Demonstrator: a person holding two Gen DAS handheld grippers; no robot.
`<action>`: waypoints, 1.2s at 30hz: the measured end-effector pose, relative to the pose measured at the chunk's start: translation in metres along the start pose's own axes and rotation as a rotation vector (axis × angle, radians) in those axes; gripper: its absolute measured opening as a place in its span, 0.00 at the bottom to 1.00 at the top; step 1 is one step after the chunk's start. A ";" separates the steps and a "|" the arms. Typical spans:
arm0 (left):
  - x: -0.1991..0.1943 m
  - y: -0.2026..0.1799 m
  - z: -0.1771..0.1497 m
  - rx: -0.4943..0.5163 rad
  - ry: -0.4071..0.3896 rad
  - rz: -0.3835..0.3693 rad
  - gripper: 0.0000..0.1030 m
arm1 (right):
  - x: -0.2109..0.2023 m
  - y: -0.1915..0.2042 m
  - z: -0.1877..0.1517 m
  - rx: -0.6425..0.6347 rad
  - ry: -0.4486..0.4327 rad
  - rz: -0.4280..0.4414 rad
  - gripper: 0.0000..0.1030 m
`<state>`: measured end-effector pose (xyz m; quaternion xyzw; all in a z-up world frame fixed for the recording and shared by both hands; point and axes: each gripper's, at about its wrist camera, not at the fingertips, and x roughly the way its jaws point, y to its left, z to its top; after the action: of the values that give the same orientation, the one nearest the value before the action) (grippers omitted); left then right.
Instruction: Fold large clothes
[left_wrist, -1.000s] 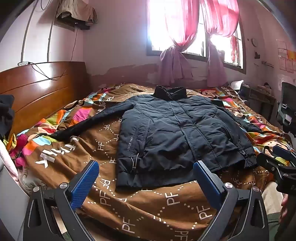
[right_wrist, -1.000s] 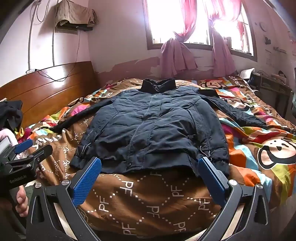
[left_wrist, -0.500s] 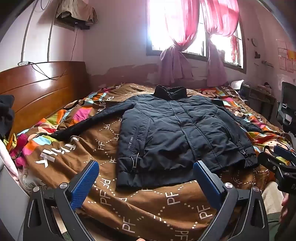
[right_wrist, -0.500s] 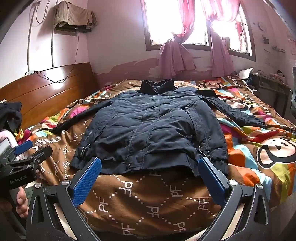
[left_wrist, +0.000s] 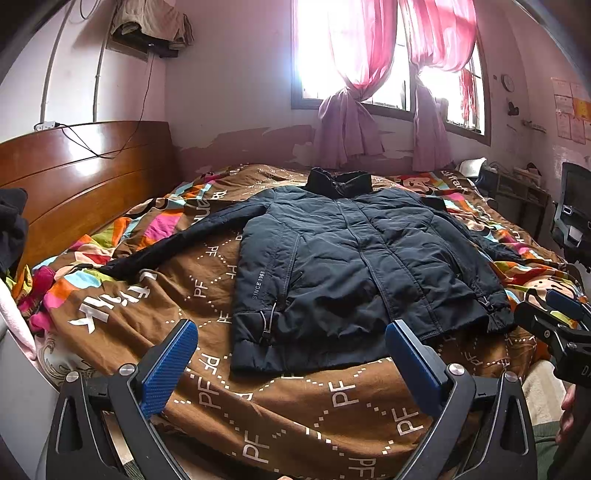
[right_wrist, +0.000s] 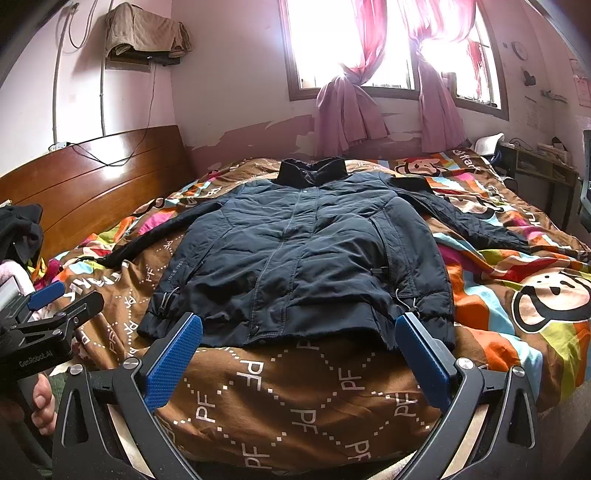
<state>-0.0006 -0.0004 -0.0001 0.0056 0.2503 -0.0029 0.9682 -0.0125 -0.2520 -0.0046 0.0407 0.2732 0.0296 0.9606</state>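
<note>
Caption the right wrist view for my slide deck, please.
Open right gripper hovers before a dark jacket spread flat on the bed.

Left gripper (left_wrist: 290, 356), right gripper (right_wrist: 301, 349): fingers spread, empty.

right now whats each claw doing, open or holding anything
Left claw: open, holding nothing, short of the jacket hem.
Right claw: open, holding nothing, short of the same hem.

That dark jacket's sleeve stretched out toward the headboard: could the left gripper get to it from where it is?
Probably yes. The left gripper is open and holds nothing, and only bare bedspread lies between it and the sleeve, which rests uncovered on top.
</note>
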 end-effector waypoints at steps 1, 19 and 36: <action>0.000 0.000 0.000 0.000 0.000 0.001 0.99 | 0.000 0.000 0.000 -0.001 0.000 0.000 0.99; 0.000 -0.004 -0.002 0.001 -0.002 0.001 0.99 | 0.000 -0.001 0.001 0.002 -0.001 0.001 0.99; 0.000 -0.004 -0.002 0.003 -0.005 0.001 0.99 | -0.001 -0.003 0.000 0.005 -0.004 0.001 0.99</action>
<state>-0.0015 -0.0046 -0.0021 0.0071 0.2479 -0.0026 0.9687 -0.0132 -0.2546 -0.0038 0.0436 0.2713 0.0293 0.9610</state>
